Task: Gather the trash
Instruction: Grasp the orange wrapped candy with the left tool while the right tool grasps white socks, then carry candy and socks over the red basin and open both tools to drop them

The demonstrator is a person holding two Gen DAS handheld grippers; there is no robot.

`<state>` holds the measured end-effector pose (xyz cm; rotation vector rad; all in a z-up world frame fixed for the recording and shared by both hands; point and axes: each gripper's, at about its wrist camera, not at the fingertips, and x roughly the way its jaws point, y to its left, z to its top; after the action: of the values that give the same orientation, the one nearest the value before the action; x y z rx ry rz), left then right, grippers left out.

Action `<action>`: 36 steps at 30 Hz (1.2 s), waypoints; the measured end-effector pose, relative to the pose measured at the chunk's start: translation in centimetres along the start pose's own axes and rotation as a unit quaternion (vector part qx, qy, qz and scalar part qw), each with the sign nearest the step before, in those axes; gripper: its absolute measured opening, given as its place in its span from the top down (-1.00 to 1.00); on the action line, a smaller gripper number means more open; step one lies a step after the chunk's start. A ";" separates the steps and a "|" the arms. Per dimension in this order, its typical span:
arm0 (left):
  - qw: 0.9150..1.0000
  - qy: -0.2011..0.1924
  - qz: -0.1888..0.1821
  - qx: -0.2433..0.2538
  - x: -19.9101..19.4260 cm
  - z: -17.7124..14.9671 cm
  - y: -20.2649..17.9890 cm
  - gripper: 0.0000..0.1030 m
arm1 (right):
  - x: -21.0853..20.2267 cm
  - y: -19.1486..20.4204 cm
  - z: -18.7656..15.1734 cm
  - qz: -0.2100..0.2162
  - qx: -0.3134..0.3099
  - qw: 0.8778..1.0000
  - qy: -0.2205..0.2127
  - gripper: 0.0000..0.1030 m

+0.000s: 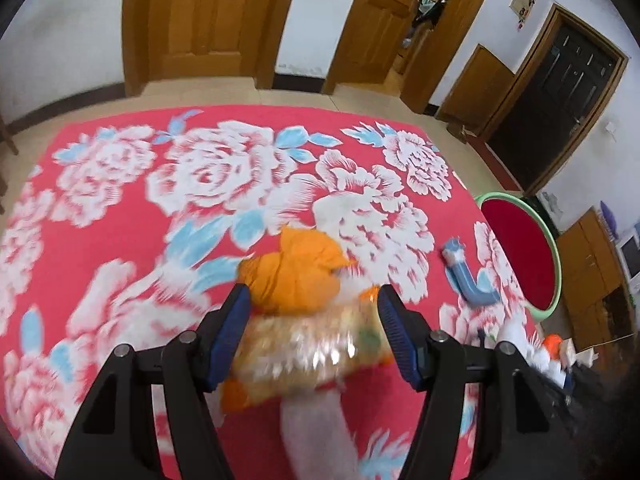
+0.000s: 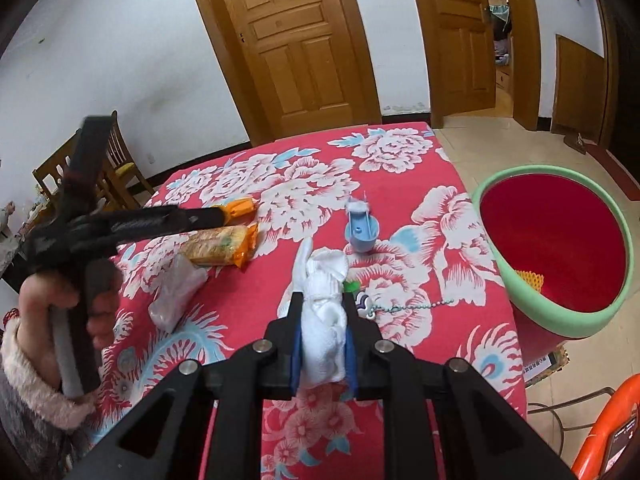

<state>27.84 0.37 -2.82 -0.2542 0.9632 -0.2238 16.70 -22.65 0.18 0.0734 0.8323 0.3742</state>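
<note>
While red floral tablecloth (image 2: pixel 240 320) covers table, green-rimmed red bin (image 2: pixel 560 248) stands just beside its right edge; left gripper (image 1: pixel 312 320) jaws spread either side of orange snack packet (image 1: pixel 296 276), pads not pressing; right gripper (image 2: pixel 322 344) clenched on white tissue wad (image 2: pixel 324 312); blue plastic piece (image 2: pixel 362 228) lies near bin side

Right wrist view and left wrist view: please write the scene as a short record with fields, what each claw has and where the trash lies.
surface: table with red flowered cloth
right claw: shut on white tissue wad
left claw: open, around orange snack packet
also on cloth: blue plastic piece, clear wrapper
bin: red bucket with green rim, right of table
</note>
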 end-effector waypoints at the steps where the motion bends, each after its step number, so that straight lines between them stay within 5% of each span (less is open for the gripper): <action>1: 1.000 0.006 -0.001 -0.009 0.7 0.4 0.3 -0.18 | 0.1 -0.1 0.0 -0.002 0.000 1.000 0.002 0.63; 7: 1.000 0.001 -0.005 -0.001 1.7 1.1 0.1 0.45 | 0.3 -1.2 0.5 -0.007 0.013 1.000 -0.004 0.63; 10: 1.000 -0.013 -0.002 0.020 1.2 1.0 -0.7 0.56 | 0.0 -1.7 0.9 -0.007 0.015 1.000 -0.009 0.63; 23: 0.995 -0.040 -0.032 0.086 -2.8 -0.6 -7.1 0.58 | -2.4 -2.7 2.2 0.006 0.032 0.999 -0.042 0.63; 36: 0.986 -0.037 -0.074 0.147 -0.9 -2.1 -16.4 0.56 | -6.8 -8.2 2.0 -0.050 0.076 0.993 -0.072 0.63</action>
<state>24.38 -15.12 1.81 -0.0623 0.8269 -0.4861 16.49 -32.53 4.61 0.1977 0.7180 0.2073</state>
